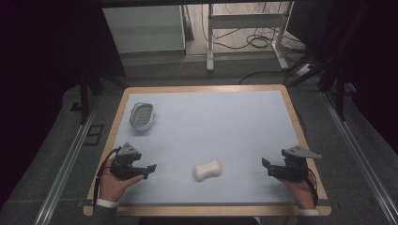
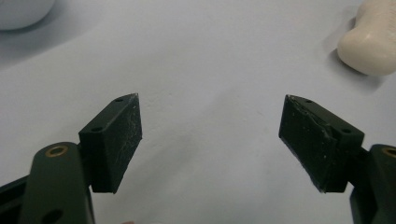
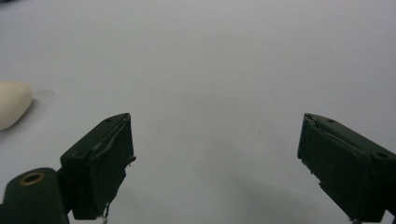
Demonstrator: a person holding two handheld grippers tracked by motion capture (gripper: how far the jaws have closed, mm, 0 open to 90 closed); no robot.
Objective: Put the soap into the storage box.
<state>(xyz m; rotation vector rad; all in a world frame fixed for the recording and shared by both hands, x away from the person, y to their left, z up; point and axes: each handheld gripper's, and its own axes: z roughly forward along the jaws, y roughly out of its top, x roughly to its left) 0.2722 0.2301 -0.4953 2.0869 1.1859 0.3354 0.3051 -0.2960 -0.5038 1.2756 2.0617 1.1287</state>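
Soap: cream bar [image 1: 207, 170] lying bare on the surface [image 1: 225, 126], near edge, between both grippers.
Dish: ribbed oval tray [image 1: 142, 115], probably a soap dish, far left, well apart from the bar.
Left gripper [image 1: 149, 169]: jaws spread, empty.
Right gripper [image 1: 266, 166]: jaws spread, empty.
Progress: nothing grasped; judged unstarted, everything left.
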